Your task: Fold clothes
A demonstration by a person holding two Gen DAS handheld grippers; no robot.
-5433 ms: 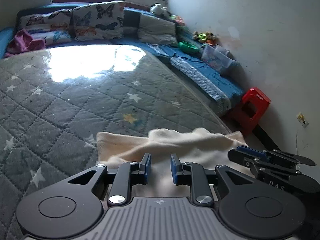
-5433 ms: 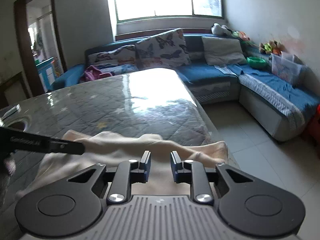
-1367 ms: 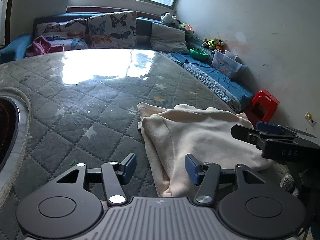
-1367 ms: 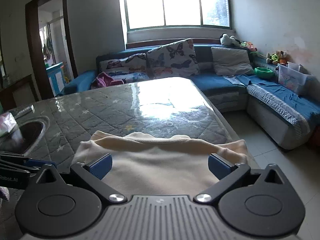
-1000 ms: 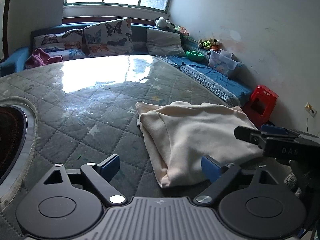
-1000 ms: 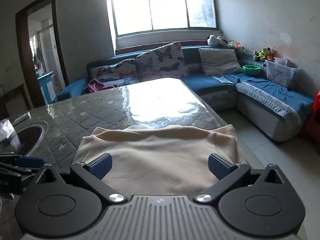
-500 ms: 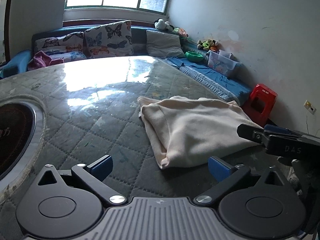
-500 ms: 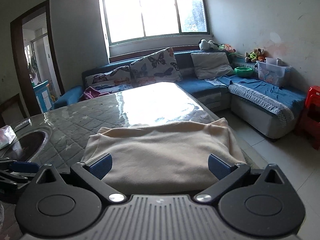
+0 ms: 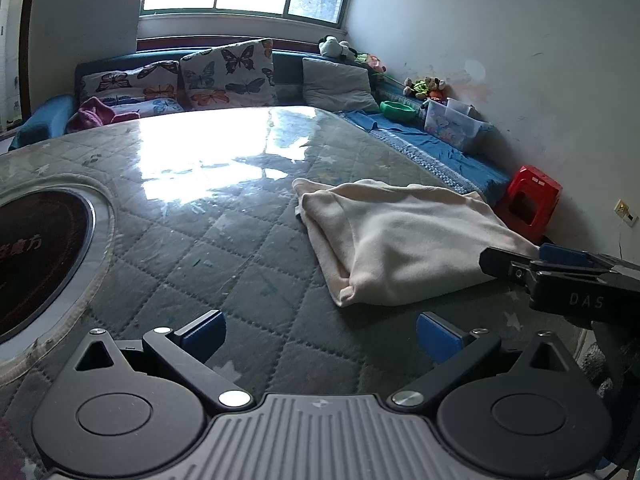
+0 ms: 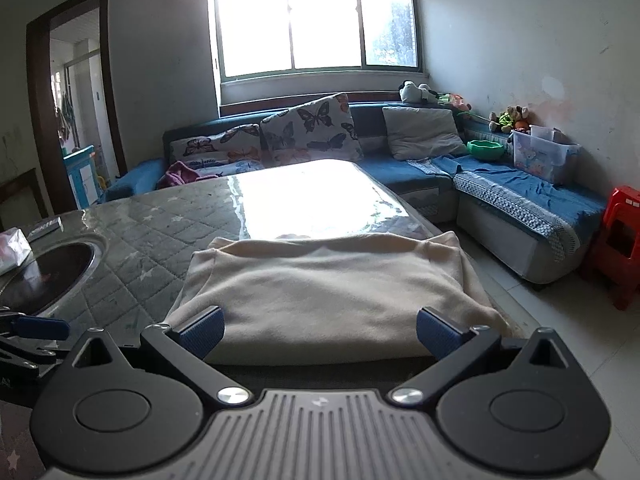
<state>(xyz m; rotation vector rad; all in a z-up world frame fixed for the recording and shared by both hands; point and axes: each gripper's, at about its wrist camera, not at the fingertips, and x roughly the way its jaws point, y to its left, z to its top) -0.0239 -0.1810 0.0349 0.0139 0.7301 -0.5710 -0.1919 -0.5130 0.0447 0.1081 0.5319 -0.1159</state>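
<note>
A cream garment lies folded into a rectangle near the right edge of the grey quilted table. It also shows in the right wrist view, just ahead of the fingers. My left gripper is open and empty, above the table, short of the garment's near left corner. My right gripper is open and empty, at the garment's near edge. The right gripper also shows from the side in the left wrist view.
A round dark cooktop is set into the table at the left. A blue sofa with cushions runs along the far side and right. A red stool stands by the right wall. A tissue pack lies at the table's left.
Both grippers held the garment shut, then opened and let it go. Both have since drawn back and risen from the folded garment, which lies still.
</note>
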